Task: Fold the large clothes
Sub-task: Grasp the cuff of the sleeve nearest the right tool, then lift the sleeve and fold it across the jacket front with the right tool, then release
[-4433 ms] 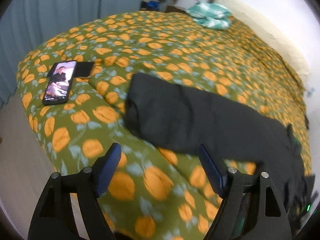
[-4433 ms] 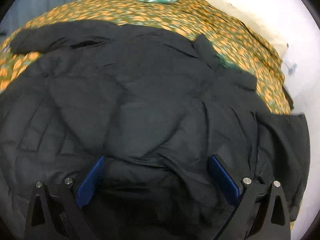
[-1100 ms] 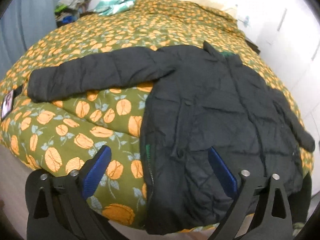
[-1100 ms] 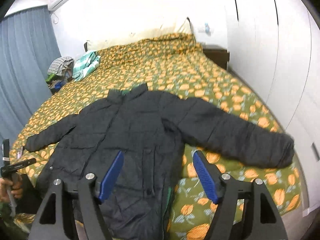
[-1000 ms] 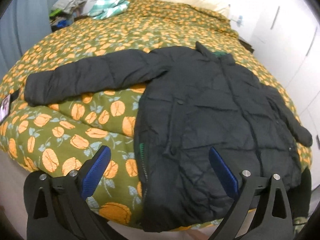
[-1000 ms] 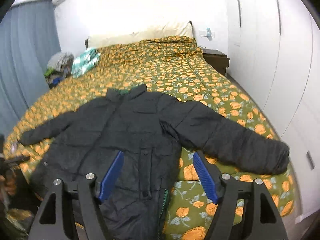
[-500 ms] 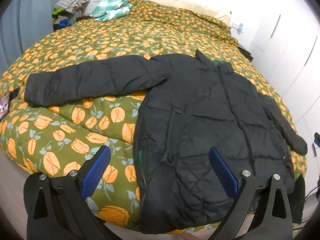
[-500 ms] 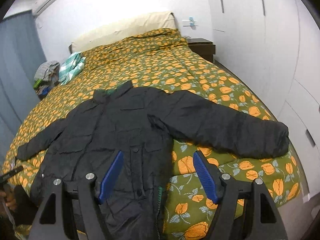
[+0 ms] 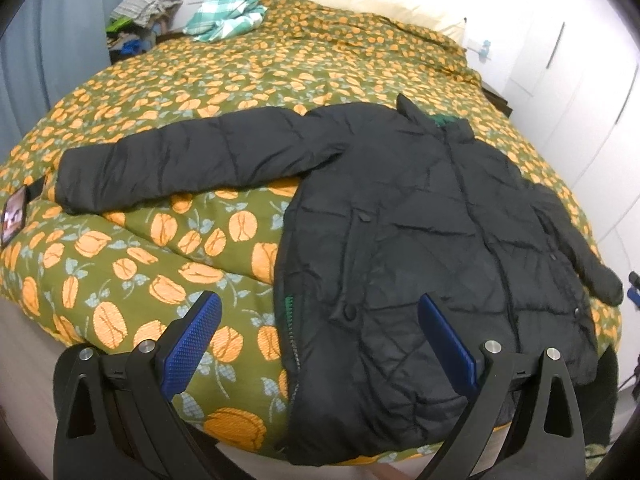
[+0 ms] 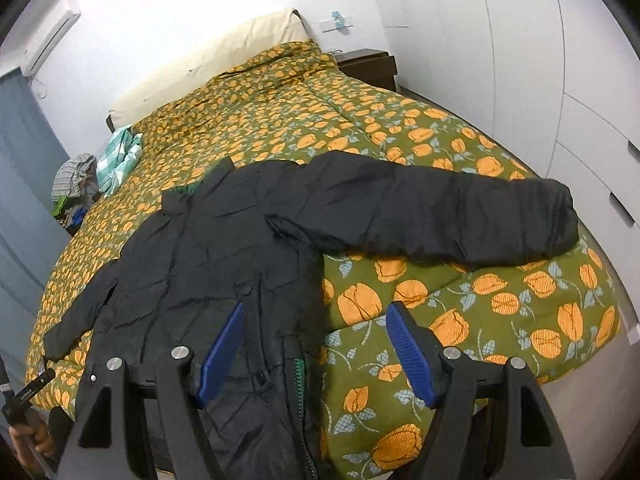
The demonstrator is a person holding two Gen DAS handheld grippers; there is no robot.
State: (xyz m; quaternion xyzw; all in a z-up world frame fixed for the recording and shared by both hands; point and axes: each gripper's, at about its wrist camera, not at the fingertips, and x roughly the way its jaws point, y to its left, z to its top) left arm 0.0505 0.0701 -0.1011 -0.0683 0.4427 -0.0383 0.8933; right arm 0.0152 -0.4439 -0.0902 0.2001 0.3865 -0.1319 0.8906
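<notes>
Lying flat on the bed [image 9: 248,92], sleeves spread: one black jacket [image 9: 400,208]; my left tongs [image 9: 320,332] and right tongs [image 10: 312,340] both gape empty above its hem

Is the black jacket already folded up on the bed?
No, the black jacket lies spread flat on the bed with both sleeves stretched out to the sides.

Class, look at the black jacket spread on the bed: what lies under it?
The black jacket lies flat, sleeves spread, on the orange-flowered green bedspread, which shows all around it. Whatever lies directly beneath the jacket's body and sleeves is covered and cannot be seen.
</notes>
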